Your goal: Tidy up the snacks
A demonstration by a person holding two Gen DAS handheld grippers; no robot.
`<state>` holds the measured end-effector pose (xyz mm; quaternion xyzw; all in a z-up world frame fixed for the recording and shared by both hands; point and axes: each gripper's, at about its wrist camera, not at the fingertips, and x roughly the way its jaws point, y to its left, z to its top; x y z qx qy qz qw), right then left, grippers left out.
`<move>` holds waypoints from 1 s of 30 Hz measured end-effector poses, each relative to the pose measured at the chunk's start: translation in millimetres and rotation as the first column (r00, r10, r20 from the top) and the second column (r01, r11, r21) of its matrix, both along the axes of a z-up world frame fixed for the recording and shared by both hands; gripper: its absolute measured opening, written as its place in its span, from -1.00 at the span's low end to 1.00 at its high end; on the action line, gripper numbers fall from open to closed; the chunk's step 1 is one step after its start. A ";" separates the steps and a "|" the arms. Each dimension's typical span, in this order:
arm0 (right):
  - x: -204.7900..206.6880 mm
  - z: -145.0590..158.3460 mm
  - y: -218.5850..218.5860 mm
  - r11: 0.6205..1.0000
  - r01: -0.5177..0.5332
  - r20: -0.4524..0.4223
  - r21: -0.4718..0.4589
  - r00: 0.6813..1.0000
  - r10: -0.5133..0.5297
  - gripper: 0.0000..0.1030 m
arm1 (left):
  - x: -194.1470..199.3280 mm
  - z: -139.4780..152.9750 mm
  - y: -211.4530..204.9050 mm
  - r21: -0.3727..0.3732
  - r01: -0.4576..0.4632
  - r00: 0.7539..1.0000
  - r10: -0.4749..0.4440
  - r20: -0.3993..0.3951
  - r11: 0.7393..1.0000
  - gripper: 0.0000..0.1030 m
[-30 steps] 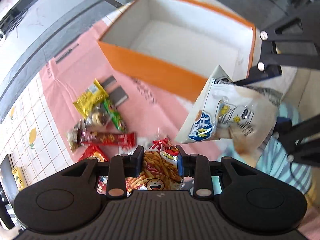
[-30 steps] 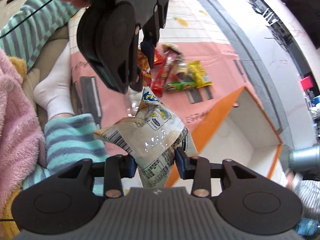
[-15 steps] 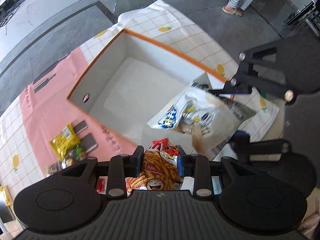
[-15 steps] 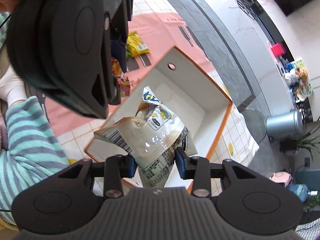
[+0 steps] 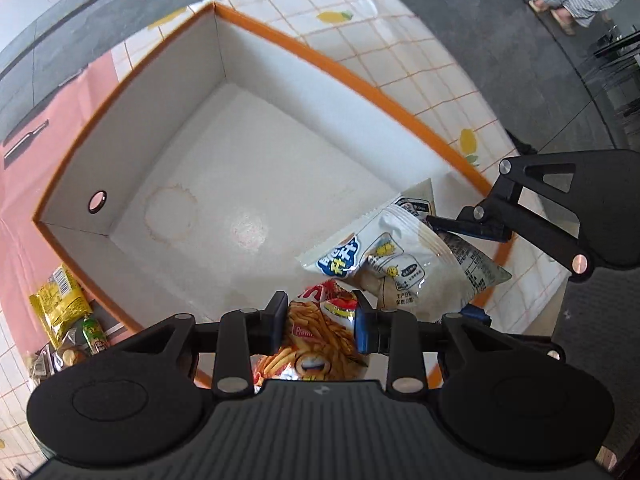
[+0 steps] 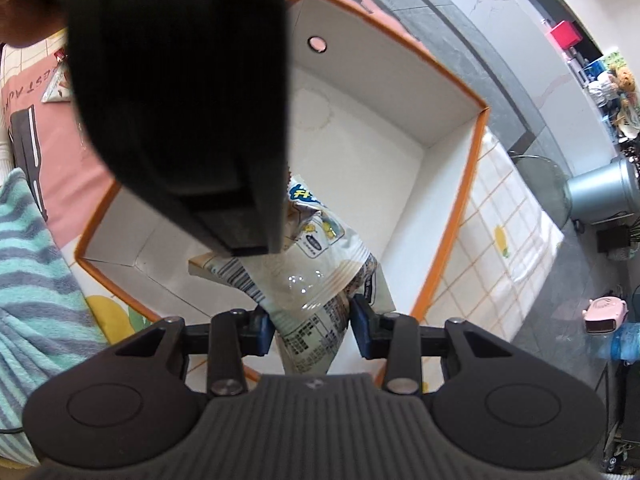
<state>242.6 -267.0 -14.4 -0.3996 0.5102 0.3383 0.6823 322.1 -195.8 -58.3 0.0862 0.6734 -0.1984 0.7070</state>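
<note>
An orange-edged box with a white inside lies open below both grippers; in the right wrist view the box fills the middle. My left gripper is shut on a red and orange fries snack bag, held over the box's near side. My right gripper is shut on a white snack bag with blue lettering. The same white bag hangs over the box's right corner in the left wrist view. The left gripper's black body hides much of the right wrist view.
Loose snacks, a yellow packet and a green one, lie on the pink mat left of the box. A checked cloth lies under the box. A striped sleeve shows at left. A grey bin stands beyond.
Both grippers have travelled from above the mat and loose snacks to over the open box and come lower, each still holding its bag. The box now fills both views.
</note>
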 end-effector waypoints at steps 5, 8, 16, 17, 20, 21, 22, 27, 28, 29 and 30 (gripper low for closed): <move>5.7 -29.2 8.5 0.999 -0.035 -0.050 -0.007 0.998 0.034 -0.31 | 6.9 -22.9 -1.9 0.036 0.039 0.999 -0.039 -0.019 0.999 -0.33; 7.7 -43.6 13.0 0.998 -0.060 -0.075 -0.018 0.995 0.059 -0.31 | 6.2 -33.9 -1.9 0.052 0.061 0.998 -0.060 -0.028 0.997 -0.33; 20.7 -61.2 17.8 0.998 -0.057 -0.104 -0.030 0.993 0.053 -0.29 | 7.6 -52.3 -0.2 0.047 0.070 0.997 -0.068 -0.047 0.996 -0.31; 21.0 -61.3 18.3 0.998 -0.055 -0.104 -0.030 0.993 0.052 -0.29 | 8.4 -54.4 -1.7 0.048 0.070 0.996 -0.067 -0.050 0.996 -0.30; 22.7 -60.4 17.1 0.998 -0.054 -0.099 -0.032 0.994 0.050 -0.22 | 7.5 -53.4 -1.3 0.058 0.070 0.997 -0.068 -0.035 0.996 -0.19; 23.2 -59.6 17.4 0.998 -0.051 -0.095 -0.032 0.994 0.047 -0.20 | 7.2 -51.6 -0.7 0.058 0.073 0.997 -0.071 -0.028 0.996 -0.12; 22.5 -59.8 19.0 0.998 -0.047 -0.092 -0.032 0.995 0.043 -0.14 | 6.5 -50.2 -0.2 0.056 0.074 0.997 -0.073 -0.022 0.996 -0.08; 22.4 -53.7 11.3 0.999 -0.026 -0.073 -0.033 0.997 0.024 0.07 | 2.6 -34.1 7.5 0.048 0.062 0.998 -0.063 0.021 0.997 0.37; 18.5 -56.1 14.1 0.999 -0.022 -0.067 -0.034 0.998 0.020 0.11 | 1.7 -29.7 9.6 0.043 0.058 0.998 -0.060 0.033 0.997 0.40; 17.9 -54.2 14.1 0.999 -0.019 -0.063 -0.033 0.998 0.016 0.15 | 0.9 -25.2 12.0 0.037 0.053 0.998 -0.055 0.044 0.998 0.44; 17.8 -52.1 14.0 0.999 -0.015 -0.059 -0.032 0.998 0.013 0.17 | 0.7 -19.9 15.0 0.026 0.047 0.997 -0.048 0.054 0.999 0.47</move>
